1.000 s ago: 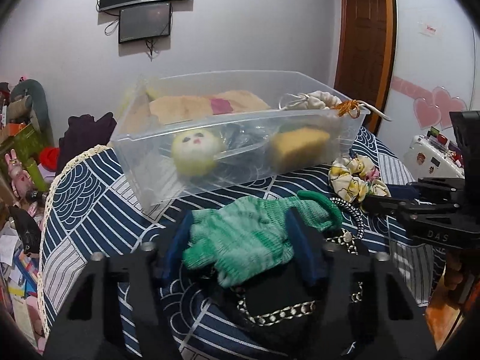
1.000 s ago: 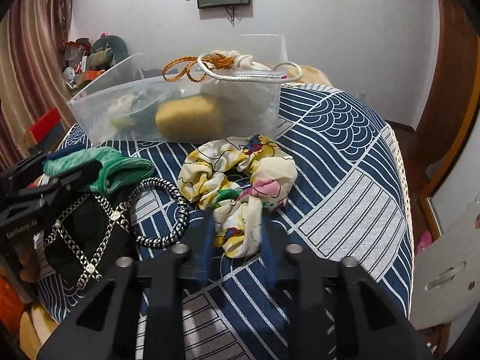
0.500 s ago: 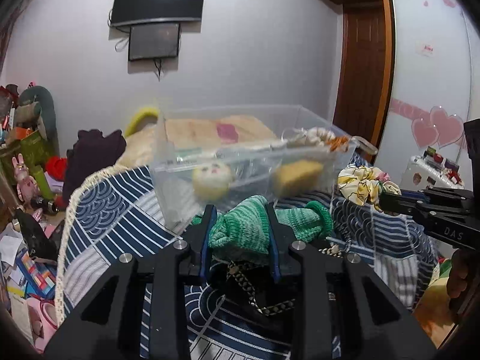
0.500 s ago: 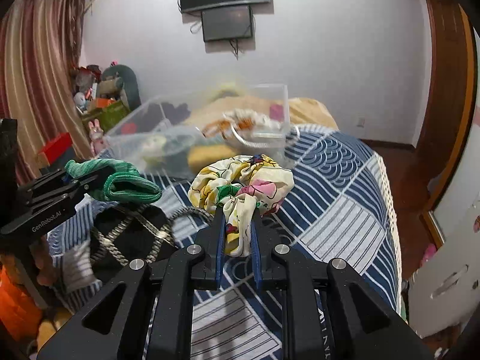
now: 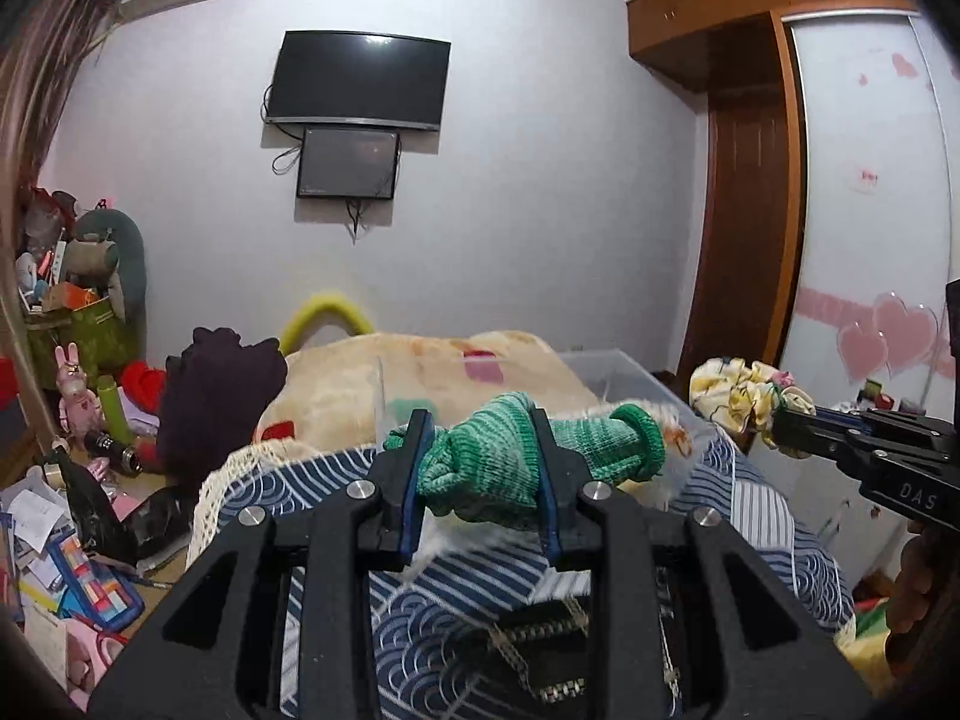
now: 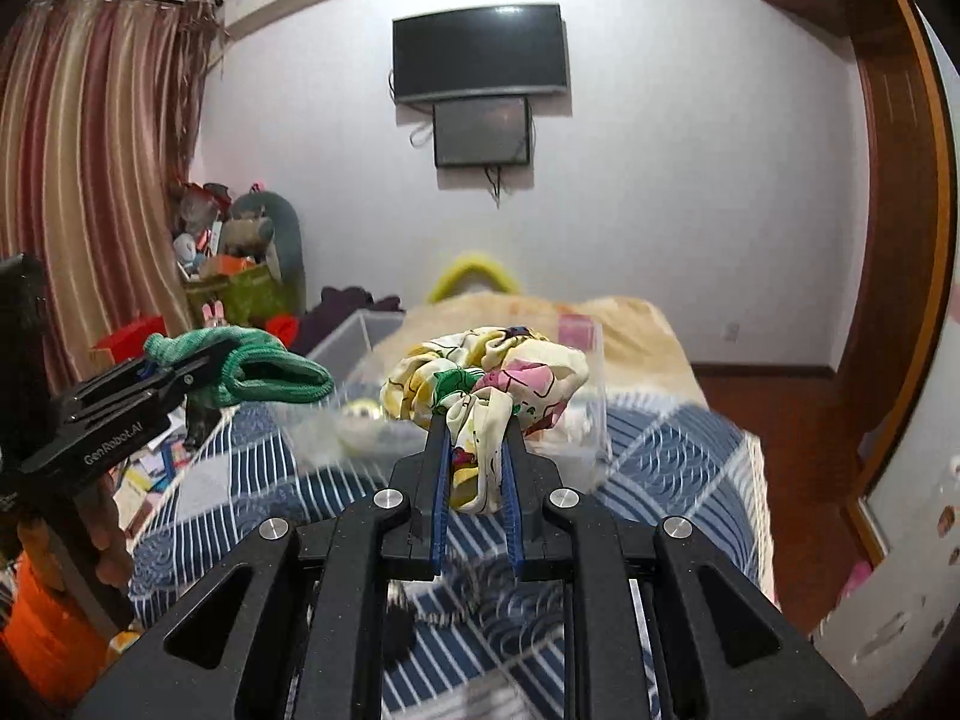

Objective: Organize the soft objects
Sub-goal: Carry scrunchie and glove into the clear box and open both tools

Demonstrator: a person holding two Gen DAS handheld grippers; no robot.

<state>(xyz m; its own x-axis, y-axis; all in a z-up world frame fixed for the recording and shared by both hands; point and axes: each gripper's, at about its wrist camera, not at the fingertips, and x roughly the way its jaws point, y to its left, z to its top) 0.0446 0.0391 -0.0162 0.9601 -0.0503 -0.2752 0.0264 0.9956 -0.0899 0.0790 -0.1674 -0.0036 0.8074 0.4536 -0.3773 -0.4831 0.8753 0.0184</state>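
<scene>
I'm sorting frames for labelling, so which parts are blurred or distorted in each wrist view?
Left wrist view: green glove in the left gripper is sharp; the clear bin behind smears; fisheye bows the wardrobe edge. Right wrist view: floral scrunchie in the right gripper is crisp; the patterned cloth and bin contents streak with motion; corners vignette black.

1. The left gripper (image 5: 480, 456) is held up above the bed level, pointing forward, its two blue-lined fingers (image 5: 414, 480) pressed in on a green glove (image 5: 528, 456) that bulges out between them.
2. The right gripper (image 6: 477, 468) is likewise raised and points forward, its fingers (image 6: 438, 480) drawn close together and pinching a floral scrunchie (image 6: 492, 378).
3. In the left wrist view the right gripper (image 5: 792, 420) reaches in from the right side, at much the same height.
4. In the right wrist view the left gripper (image 6: 198, 369) reaches in from the left, with the person's hand (image 6: 102, 546) partly visible beneath it.
</scene>
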